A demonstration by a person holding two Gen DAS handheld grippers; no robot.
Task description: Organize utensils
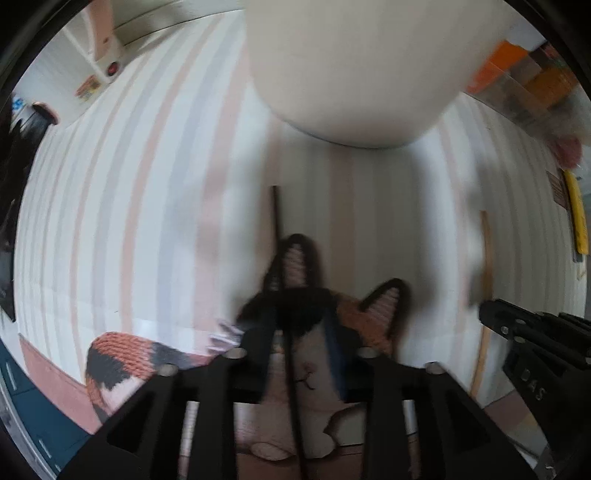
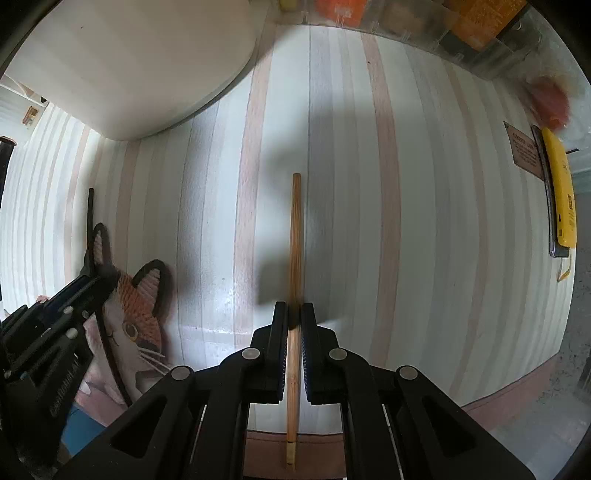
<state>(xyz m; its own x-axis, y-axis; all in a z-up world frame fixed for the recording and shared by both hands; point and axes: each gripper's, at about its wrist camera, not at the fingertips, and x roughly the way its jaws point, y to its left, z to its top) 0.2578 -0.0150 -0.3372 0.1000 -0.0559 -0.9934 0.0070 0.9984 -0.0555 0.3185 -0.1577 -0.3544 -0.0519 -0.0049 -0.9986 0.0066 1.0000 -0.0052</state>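
Note:
A thin black chopstick (image 1: 277, 236) runs between the fingers of my left gripper (image 1: 291, 315). The jaws stand apart and the pads are clear of it. It lies over a knitted cat-shaped mat (image 1: 373, 314) on the striped cloth (image 1: 147, 206). The left wrist view is blurred near the fingers. My right gripper (image 2: 294, 314) is shut on a wooden chopstick (image 2: 295, 236), held lengthwise between the pads just above the cloth. In the right wrist view the left gripper (image 2: 98, 286) sits at the left over the cat mat (image 2: 142, 299), with the black chopstick (image 2: 90, 214) sticking out beyond it.
A large white dish (image 1: 351, 74) stands on the cloth beyond both grippers. A clear organizer with orange items (image 2: 465, 26) lines the far edge. A yellow tool (image 2: 563, 199) lies at the right edge. The pink border of the cloth (image 2: 517, 398) is nearest.

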